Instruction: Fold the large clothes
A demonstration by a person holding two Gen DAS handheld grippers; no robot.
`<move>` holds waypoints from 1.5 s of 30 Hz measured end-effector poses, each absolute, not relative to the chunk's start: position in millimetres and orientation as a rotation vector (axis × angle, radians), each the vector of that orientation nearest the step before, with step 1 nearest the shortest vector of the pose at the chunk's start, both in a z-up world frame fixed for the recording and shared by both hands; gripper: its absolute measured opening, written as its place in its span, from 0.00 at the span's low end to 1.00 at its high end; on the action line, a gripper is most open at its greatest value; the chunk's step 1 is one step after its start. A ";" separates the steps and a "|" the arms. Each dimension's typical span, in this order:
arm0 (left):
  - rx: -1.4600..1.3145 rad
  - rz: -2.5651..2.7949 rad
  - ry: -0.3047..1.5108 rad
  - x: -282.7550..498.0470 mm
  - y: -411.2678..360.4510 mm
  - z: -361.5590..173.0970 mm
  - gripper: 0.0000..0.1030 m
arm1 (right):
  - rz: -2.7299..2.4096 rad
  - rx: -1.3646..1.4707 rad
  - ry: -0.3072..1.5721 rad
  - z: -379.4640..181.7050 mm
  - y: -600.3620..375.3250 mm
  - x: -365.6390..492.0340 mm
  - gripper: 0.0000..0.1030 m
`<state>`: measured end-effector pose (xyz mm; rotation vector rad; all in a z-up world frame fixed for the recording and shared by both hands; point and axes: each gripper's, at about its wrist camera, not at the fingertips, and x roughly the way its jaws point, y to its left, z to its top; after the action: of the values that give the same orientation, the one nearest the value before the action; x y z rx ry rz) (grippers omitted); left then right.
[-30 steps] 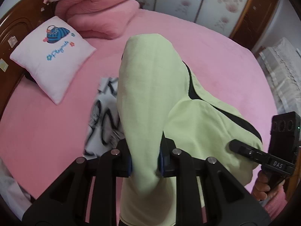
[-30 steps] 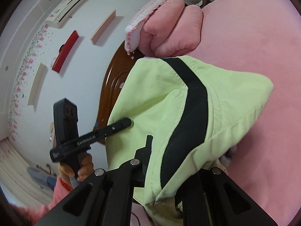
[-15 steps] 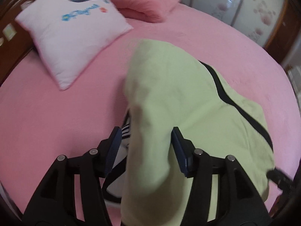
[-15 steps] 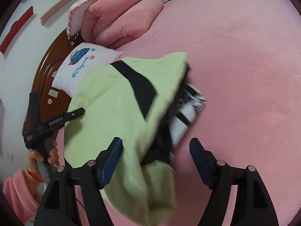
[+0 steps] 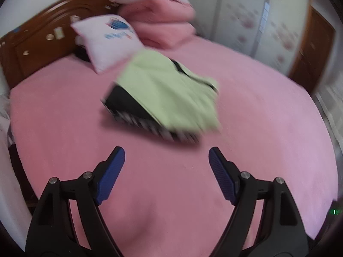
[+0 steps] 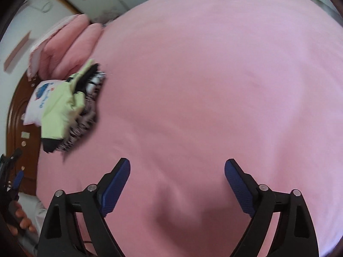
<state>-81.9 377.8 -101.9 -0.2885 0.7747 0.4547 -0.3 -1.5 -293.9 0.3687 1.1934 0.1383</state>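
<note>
A folded light-green garment with black trim (image 5: 169, 94) lies on the pink bed (image 5: 193, 192), stacked on a black-and-white patterned garment (image 5: 150, 126). The stack also shows at the left of the right wrist view (image 6: 62, 111). My left gripper (image 5: 166, 156) is open and empty, pulled back from the stack and above the bed. My right gripper (image 6: 177, 167) is open and empty over bare bedding, well to the right of the stack. Both views are motion-blurred.
A white printed pillow (image 5: 109, 40) and folded pink blankets (image 5: 158, 23) sit against the wooden headboard (image 5: 32, 47) behind the stack. Wardrobe doors (image 5: 246, 21) stand at the back. The left hand and its gripper (image 6: 12, 184) show at the right view's left edge.
Both grippers held the green garment a second ago, opened and let it go, then drew back. The garment now lies on the patterned one on the bed.
</note>
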 end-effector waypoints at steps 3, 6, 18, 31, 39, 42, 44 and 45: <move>-0.202 0.320 0.876 -119.8 299.1 -93.2 0.76 | 0.083 0.368 1.221 -275.8 -70.8 -68.8 0.96; -0.206 0.173 0.920 -163.5 226.7 -72.8 0.76 | 0.078 0.281 1.203 -246.4 -125.5 -127.3 0.99; -0.140 0.059 1.069 -253.9 33.5 -9.1 0.76 | 0.076 0.095 1.142 -110.1 -196.8 -258.8 1.00; -0.073 0.123 1.114 -284.6 -4.3 22.2 0.76 | 0.091 0.147 1.193 -76.2 -184.2 -257.2 1.00; -0.036 0.119 1.123 -301.0 -12.2 15.0 0.76 | 0.066 0.138 1.181 -70.5 -192.5 -256.4 1.00; -0.031 0.101 1.104 -301.7 -15.2 19.2 0.76 | 0.070 0.115 1.173 -67.9 -190.5 -257.3 1.00; -0.031 0.086 1.091 -301.6 -16.6 22.5 0.77 | 0.069 0.108 1.161 -64.9 -188.9 -259.8 1.00; -0.037 0.073 1.086 -302.2 -17.6 23.6 0.79 | 0.069 0.101 1.152 -62.9 -189.4 -260.7 1.00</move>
<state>-302.2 -17.6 23.6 -0.0371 1.0859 0.0731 -260.7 -189.4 -62.9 0.1014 1.1523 0.0691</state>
